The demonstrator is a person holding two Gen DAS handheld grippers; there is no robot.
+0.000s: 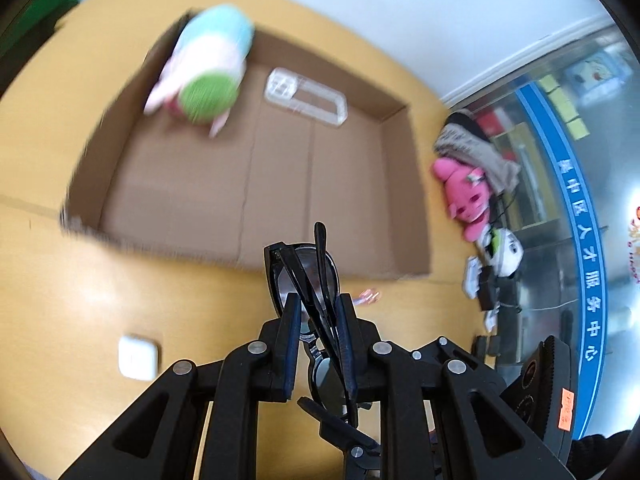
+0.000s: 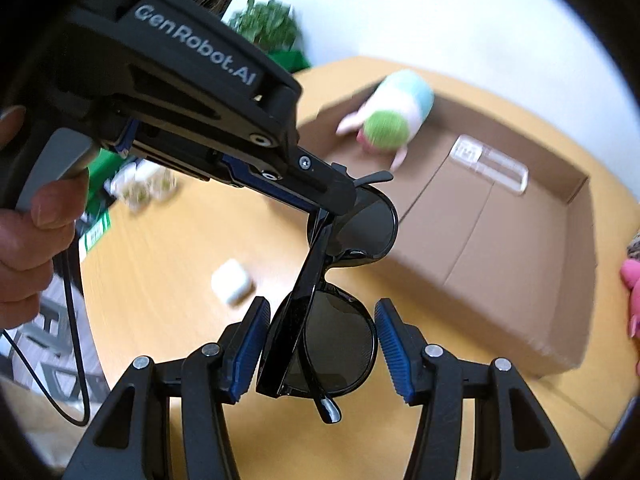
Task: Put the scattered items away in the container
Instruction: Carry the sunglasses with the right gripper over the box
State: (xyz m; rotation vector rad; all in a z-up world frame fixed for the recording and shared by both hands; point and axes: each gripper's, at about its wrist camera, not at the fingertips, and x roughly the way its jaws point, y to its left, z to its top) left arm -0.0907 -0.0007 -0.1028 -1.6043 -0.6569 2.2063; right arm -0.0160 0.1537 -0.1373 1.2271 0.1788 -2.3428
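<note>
While both tongs hang over the yellow table [image 1: 60, 280], they share one thing: a pair of black sunglasses [image 2: 340, 340] with folded arms. The left tongs [image 1: 318, 312] are squeezed together on the upper part of the glasses, near one lens. The right tongs [image 2: 320, 344] sit around the lower lens with their blue pads [image 2: 390, 344] about halfway apart. The left pad looks to touch the folded frame. The right pad stands a little off the lens rim, so I cannot tell if these tongs really grip. A person's hand [image 2: 28, 248] holds the handle of the left tongs.

Just past the tips of the tongs lies a flat cardboard box [image 1: 404, 184] with low walls. Its near edge is close in front of the glasses. Most of the box floor is bare. At the far side of the box lie a soft toy with a green ball shape [image 1: 208, 72] and a clear plastic case [image 1: 306, 96].

To the left of the tongs, a small white case [image 1: 138, 356] rests on the table, outside the box. Beyond the box's right wall sits a pink plush toy [image 1: 466, 196] near the table edge.
</note>
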